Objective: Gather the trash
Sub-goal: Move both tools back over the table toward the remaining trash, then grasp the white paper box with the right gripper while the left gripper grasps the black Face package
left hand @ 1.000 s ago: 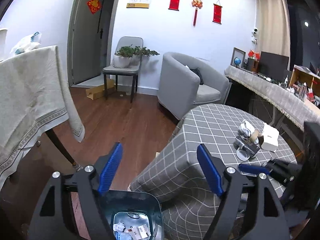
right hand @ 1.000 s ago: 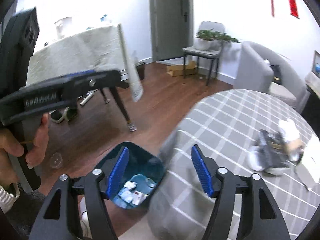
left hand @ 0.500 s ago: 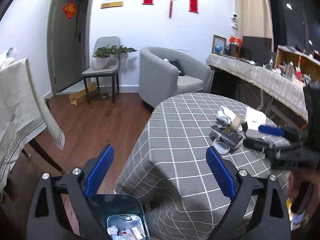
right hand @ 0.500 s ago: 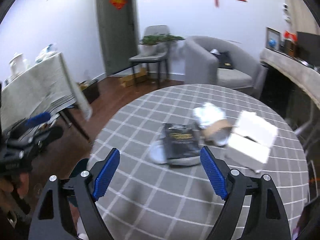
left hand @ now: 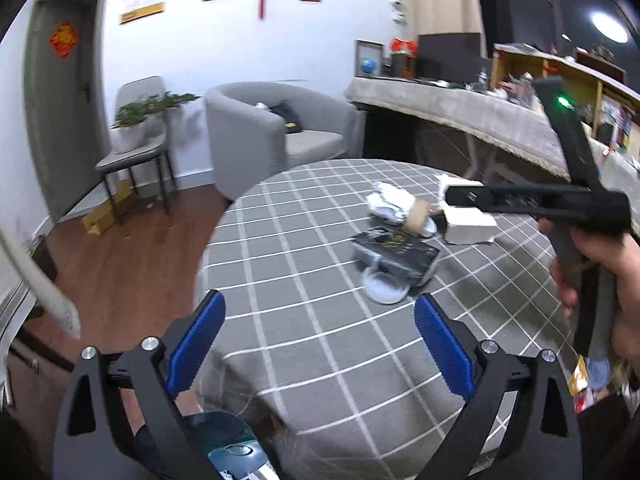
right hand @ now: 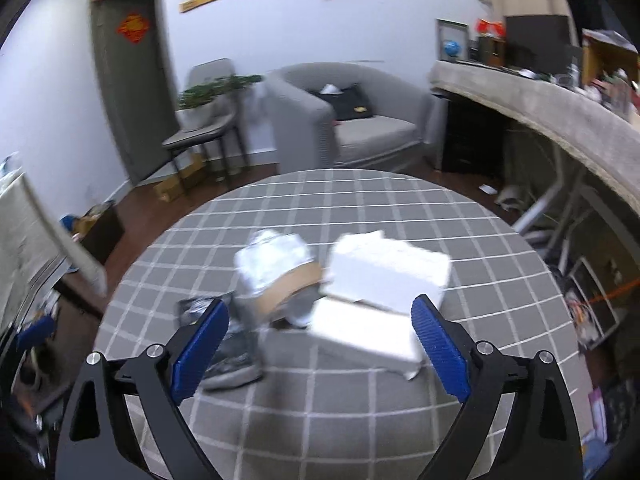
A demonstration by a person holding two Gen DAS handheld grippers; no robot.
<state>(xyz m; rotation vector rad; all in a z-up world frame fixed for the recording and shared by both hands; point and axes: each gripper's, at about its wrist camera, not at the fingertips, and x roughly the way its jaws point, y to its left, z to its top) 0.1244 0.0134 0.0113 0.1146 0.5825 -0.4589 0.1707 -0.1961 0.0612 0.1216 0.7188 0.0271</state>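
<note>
A round table under a grey checked cloth carries a small heap of trash. The heap holds a white box, a crumpled silvery wad with a brown ring, a black packet and a white round lid. My right gripper hovers close over the box and wad, jaws opening, pads touching nothing. My left gripper hangs over the table's near edge, short of the heap, jaws opening and empty. A dark teal bin sits below it.
A hand holds the right tool's handle at the right edge. A grey armchair and a chair with a potted plant stand behind the table. A long cluttered counter runs on the right, another cloth-draped table on the left.
Both views swung from the bin and floor onto the round table. Both pairs of jaws spread wider. The right gripper came up close over the trash heap.
</note>
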